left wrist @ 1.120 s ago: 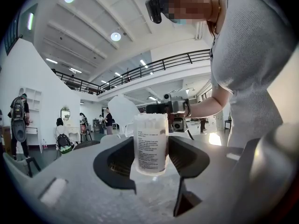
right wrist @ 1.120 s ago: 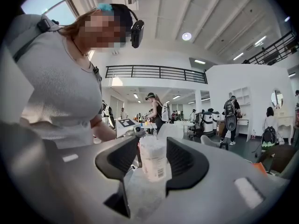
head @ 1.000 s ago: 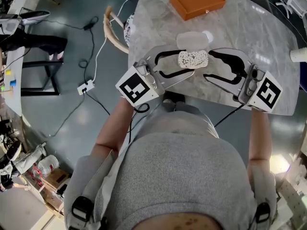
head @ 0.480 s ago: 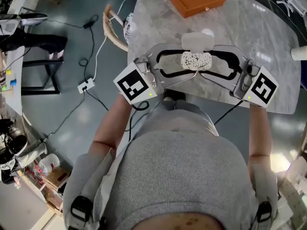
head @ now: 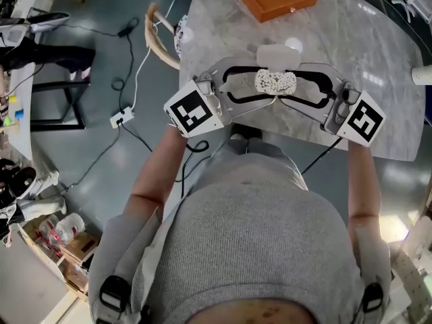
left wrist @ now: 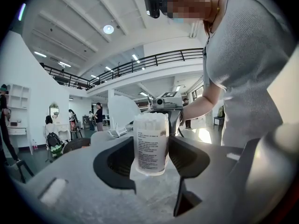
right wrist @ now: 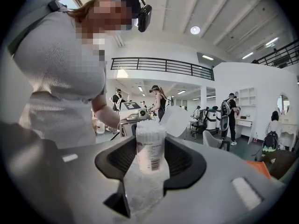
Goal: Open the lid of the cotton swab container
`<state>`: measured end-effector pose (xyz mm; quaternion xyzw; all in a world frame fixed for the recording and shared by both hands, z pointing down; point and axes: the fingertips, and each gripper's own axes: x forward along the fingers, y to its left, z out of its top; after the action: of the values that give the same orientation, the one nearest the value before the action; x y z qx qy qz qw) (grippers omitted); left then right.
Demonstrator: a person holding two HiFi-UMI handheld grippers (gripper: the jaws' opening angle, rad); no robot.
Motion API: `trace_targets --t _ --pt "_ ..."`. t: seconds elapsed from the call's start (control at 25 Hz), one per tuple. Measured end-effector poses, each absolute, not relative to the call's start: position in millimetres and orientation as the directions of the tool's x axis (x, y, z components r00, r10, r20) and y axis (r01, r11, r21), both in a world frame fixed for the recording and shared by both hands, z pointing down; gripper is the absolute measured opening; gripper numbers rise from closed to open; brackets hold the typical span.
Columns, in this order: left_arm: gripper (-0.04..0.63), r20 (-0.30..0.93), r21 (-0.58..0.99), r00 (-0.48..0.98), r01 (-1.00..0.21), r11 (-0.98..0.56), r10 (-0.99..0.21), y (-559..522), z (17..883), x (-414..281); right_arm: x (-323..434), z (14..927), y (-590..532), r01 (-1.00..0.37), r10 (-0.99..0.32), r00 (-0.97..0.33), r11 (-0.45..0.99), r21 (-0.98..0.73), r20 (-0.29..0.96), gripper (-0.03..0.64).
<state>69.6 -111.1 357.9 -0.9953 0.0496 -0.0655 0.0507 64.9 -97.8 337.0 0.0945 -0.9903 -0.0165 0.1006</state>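
Note:
The clear cotton swab container (head: 275, 83), packed with white swabs, stands on the marble table (head: 351, 39). Its translucent lid (head: 278, 56) is flipped open behind it. My left gripper (head: 267, 84) reaches in from the left, shut on the container's sides. In the left gripper view the container (left wrist: 150, 143) stands upright between the jaws, and the open lid (left wrist: 122, 113) rises behind it. My right gripper (head: 287, 85) comes from the right, its jaws closing, and their ribbed inner faces meet the container (right wrist: 150, 146).
An orange box (head: 277, 1) lies at the table's far side. A white cup (head: 424, 75) stands at the right edge. A wooden chair (head: 162, 42) stands beyond the table's left edge, and cables and a power strip (head: 121, 121) lie on the floor.
My right gripper has moved left from beside the container to around it, and its jaws have narrowed. The left gripper and the container have shifted slightly toward the table's far side.

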Motion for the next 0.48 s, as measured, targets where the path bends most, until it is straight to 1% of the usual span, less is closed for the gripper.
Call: trace_targets --t 0.48 --pt "0.23 0.223 -0.095 0.967 -0.105 -0.99 -0.124 -125 404 77 70 379 -110 -0.204 -0.211 -0.943 0.977 0.054 0.256 0.192"
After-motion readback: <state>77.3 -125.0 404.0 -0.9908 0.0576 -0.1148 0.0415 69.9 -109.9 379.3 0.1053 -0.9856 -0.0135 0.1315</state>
